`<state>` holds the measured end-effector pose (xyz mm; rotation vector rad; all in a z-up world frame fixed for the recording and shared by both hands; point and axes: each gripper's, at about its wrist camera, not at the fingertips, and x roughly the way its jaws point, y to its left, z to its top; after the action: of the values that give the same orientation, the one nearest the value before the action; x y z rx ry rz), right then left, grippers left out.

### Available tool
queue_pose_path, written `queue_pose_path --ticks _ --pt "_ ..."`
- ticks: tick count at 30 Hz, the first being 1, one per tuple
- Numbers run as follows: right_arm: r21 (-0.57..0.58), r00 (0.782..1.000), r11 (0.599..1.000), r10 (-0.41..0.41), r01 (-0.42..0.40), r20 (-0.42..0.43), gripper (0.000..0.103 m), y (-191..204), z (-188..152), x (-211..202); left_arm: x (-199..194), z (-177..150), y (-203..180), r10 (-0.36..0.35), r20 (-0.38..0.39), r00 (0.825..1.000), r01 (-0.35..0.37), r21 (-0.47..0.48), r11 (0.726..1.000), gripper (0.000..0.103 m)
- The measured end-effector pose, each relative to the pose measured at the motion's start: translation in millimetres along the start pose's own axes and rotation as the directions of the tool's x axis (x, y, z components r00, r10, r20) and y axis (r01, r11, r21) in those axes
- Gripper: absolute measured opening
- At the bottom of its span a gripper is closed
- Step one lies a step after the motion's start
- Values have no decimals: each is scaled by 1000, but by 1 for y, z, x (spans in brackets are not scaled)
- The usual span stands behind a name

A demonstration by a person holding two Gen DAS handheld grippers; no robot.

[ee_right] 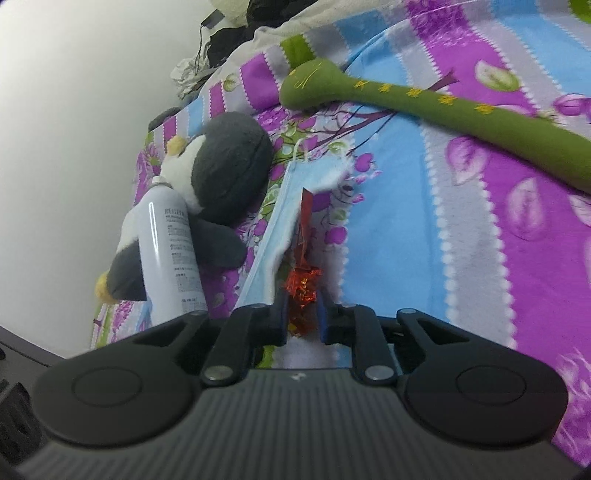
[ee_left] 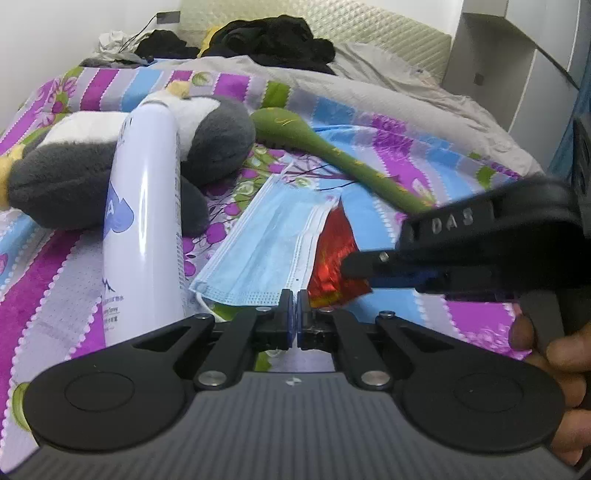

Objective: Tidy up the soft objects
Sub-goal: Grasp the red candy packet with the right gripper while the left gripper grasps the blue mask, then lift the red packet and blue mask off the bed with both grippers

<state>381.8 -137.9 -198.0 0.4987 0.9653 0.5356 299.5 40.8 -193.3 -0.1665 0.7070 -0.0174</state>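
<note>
Your left tongs (ee_left: 297,300) are pinched fully together with nothing between them, their tips at the near edge of the blue face mask (ee_left: 266,240). Your right tongs (ee_right: 303,314) are clamped on the crinkled red foil wrapper (ee_right: 302,288); in the left wrist view they reach in from 3 o'clock (ee_left: 354,264) onto that same wrapper (ee_left: 334,254), with fingers of your hand (ee_left: 565,369) behind them at 4 o'clock.

The mask lies flat on the striped purple, blue and grey bedspread (ee_left: 388,147) and overlaps the wrapper's left edge, so the two touch. At 10 o'clock from the left tongs, a white spray can (ee_left: 146,206) stands just beside the mask, leaning against the grey-and-white plush penguin (ee_left: 218,136) behind it. At 1 o'clock, a long green plush snake (ee_left: 325,147) stretches diagonally across the bed, its tail passing behind the right tongs.

Farther off at 12 o'clock, dark clothes (ee_left: 273,37) are heaped on a grey blanket (ee_left: 406,88) against the padded headboard (ee_left: 388,29).
</note>
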Motion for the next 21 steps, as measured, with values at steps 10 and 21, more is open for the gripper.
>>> queue_pose_path --ticks 10,21 --pt "-29 995 995 -95 95 20 19 -1 -45 -57 -51 -27 -12 -72 -25 997 71 -43 997 2" --pt "-44 988 987 -154 153 -10 19 1 -108 -108 -123 -71 -20 -120 -55 991 120 -15 993 2"
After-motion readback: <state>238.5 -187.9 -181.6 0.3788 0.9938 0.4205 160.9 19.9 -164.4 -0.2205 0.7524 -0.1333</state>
